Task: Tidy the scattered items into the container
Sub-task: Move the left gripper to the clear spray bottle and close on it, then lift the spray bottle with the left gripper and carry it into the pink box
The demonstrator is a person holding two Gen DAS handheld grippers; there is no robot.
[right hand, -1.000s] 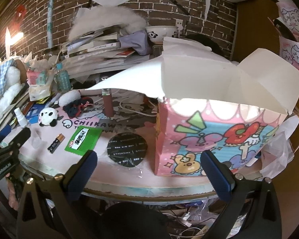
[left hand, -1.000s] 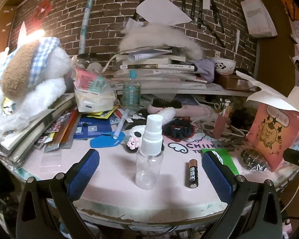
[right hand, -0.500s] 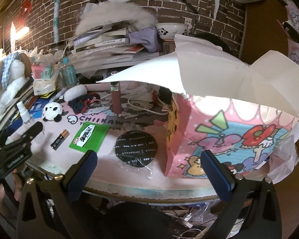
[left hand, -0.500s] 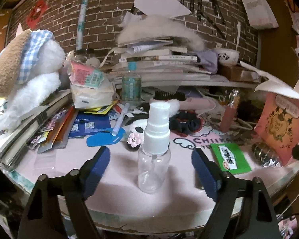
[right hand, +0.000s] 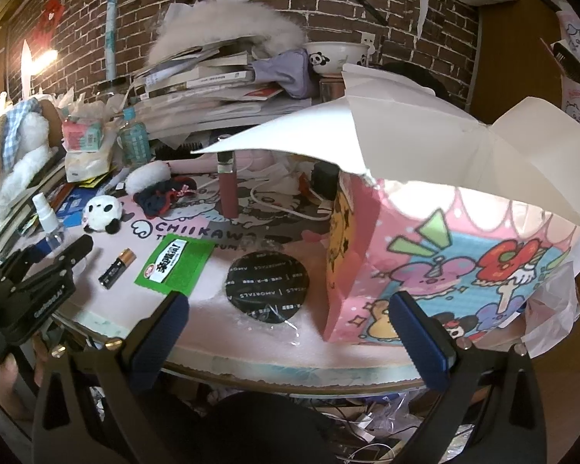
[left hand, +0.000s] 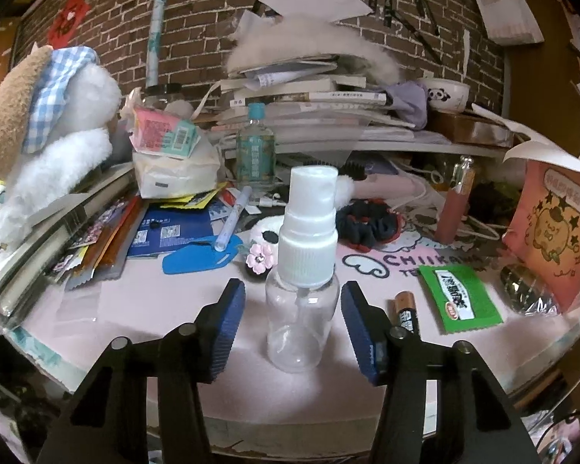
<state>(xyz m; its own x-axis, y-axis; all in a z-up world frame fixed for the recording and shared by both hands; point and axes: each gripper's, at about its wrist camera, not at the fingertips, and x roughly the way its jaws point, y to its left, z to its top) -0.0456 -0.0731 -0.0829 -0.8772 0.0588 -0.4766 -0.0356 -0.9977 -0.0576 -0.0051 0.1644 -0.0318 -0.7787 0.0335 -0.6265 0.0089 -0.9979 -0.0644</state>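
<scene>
A clear spray bottle [left hand: 303,282] with a white cap stands upright on the pink table mat. My left gripper [left hand: 293,324] is open, its blue pads on both sides of the bottle with small gaps. The bottle also shows in the right wrist view [right hand: 48,218]. A battery [left hand: 406,313], a green packet [left hand: 458,297], a panda plush [right hand: 102,214] and a black round pack [right hand: 266,286] lie on the mat. The pink cartoon box [right hand: 437,263] stands open at the right. My right gripper [right hand: 290,332] is open and empty at the table's front edge, before the box.
A stack of books [left hand: 309,104] and a fluffy item fill the back. A plush dog [left hand: 38,123] sits on books at the left. A green bottle [left hand: 255,154], a dark scrunchie [left hand: 367,224], a pink tube [left hand: 454,208] and papers crowd the middle.
My left gripper moved forward around the spray bottle and its jaws narrowed toward it. The right gripper shifted slightly left, with its jaws still wide.
</scene>
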